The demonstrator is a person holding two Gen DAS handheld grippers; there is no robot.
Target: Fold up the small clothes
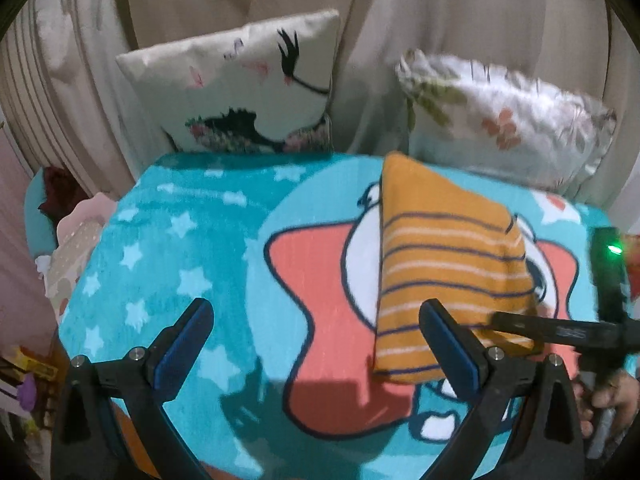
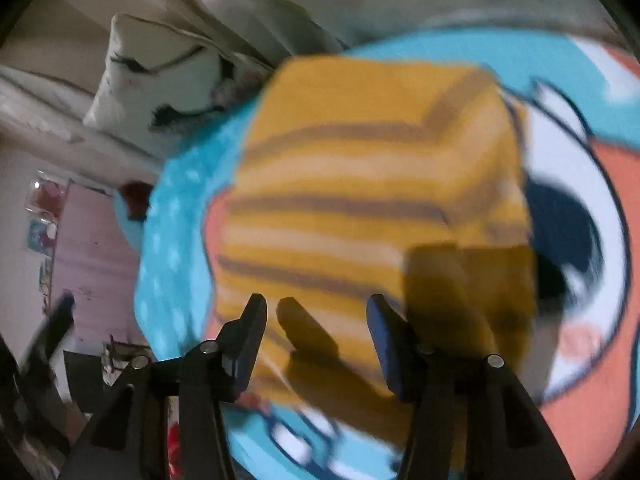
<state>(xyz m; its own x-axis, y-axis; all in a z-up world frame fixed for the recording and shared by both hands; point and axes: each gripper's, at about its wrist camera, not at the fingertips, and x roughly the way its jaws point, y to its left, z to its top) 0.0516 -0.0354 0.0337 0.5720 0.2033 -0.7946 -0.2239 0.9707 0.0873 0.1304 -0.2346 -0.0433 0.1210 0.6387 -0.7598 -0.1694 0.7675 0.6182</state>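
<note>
Striped orange garment [image 1: 448,264] is lying folded at one o'clock; we are hovering both jaws wide, aiming to press gently.

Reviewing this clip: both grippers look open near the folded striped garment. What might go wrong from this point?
1. The right gripper hangs open right above the folded mustard-yellow striped garment; closing or dragging there might snag the top layer and undo the fold.
2. The right view is motion-blurred, so a fast move could nudge the garment across the turquoise star-print cartoon blanket.
3. The left gripper, open, has one finger overlapping the garment's near edge and might catch it.
</note>
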